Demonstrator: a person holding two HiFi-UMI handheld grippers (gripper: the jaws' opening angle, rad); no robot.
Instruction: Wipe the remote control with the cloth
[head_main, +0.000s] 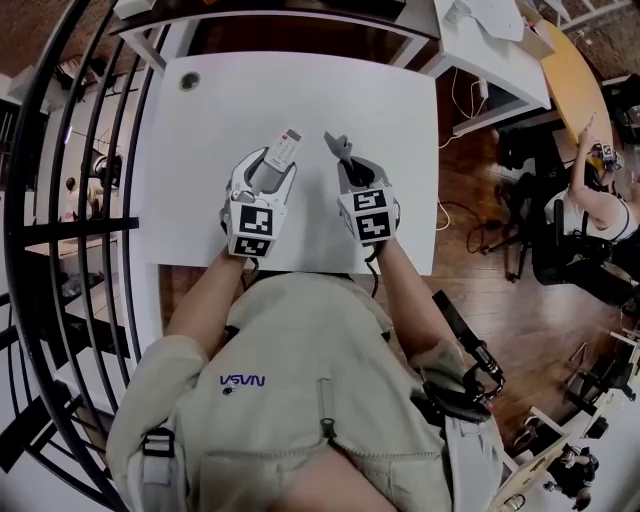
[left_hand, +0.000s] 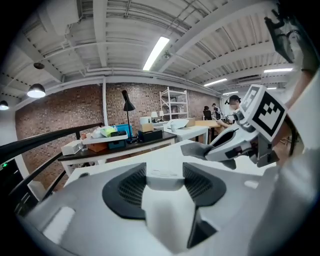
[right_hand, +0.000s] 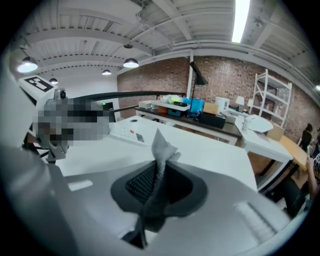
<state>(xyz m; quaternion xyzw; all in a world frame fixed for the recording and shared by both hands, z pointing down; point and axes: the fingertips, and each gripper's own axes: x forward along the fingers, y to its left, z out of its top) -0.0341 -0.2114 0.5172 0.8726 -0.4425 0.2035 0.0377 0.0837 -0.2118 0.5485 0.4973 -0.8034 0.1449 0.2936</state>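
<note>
- The remote control is white with a red spot near its far end. It sits lengthwise in the left gripper, over the near half of the white table.
- In the left gripper view, the two dark ribbed pads press on the sides of the remote's white body, so this claw is pinching the remote. The remote's far end sticks out past the jaw tips towards the far edge of the table.
- Whether the remote touches the tabletop cannot be told.
- The cloth is grey and lies just to the right of the remote, near it but not touching.
- The right gripper has its jaws drawn nearly together on the cloth. A twisted strip of cloth runs between the pads, and a crumpled point stands up beyond them.
- The two grippers lie side by side, both pointing away from the person, with their marker cubes at the near edge of the table.
- A small dark round hole sits in the far left corner of the tabletop.
- Beyond the table, a dark-topped bench carries boxes, with a black desk lamp on it.
- Behind the bench are a brick wall and a white shelf rack.
- A black railing curves along the left.
- Another person sits far off to the right.
</note>
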